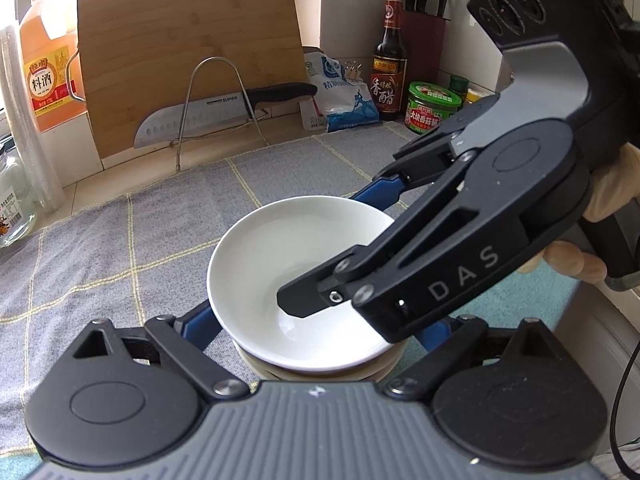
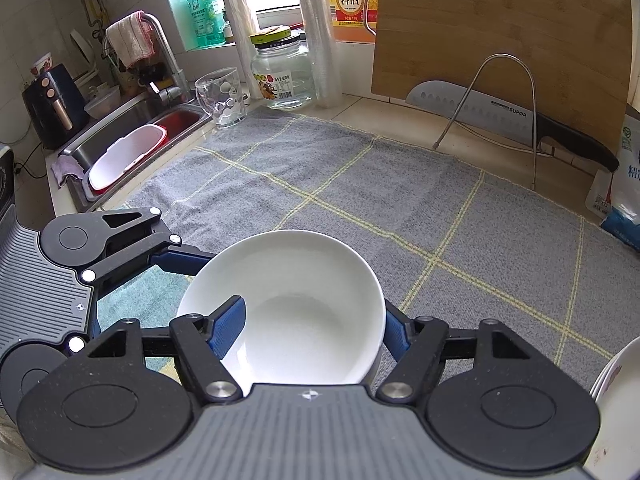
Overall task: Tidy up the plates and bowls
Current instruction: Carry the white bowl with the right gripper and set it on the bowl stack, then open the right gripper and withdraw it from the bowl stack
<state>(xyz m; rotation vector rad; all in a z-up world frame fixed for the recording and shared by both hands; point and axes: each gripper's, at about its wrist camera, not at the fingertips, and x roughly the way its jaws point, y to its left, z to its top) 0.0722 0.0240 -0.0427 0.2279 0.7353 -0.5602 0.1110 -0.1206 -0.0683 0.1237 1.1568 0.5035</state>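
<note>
A white bowl (image 1: 280, 248) (image 2: 304, 280) sits on top of a small stack of dishes (image 1: 320, 372) on the grey checked cloth (image 2: 360, 184). My right gripper (image 2: 312, 316) (image 1: 328, 248) reaches in from the right and straddles the bowl's wall. One of its fingers (image 2: 228, 328) lies inside the bowl and the other is outside the rim; I see no squeeze. My left gripper (image 1: 316, 328) stands wide around the stack, its blue fingers (image 1: 196, 328) on either side without pressing.
A cutting board (image 1: 188, 60) and a knife (image 1: 224, 112) on a wire rack stand at the back. Bottles, jars and a knife block (image 1: 424, 40) line the far right. The sink (image 2: 132, 136) lies left. More white plates (image 2: 616, 396) sit at the right edge.
</note>
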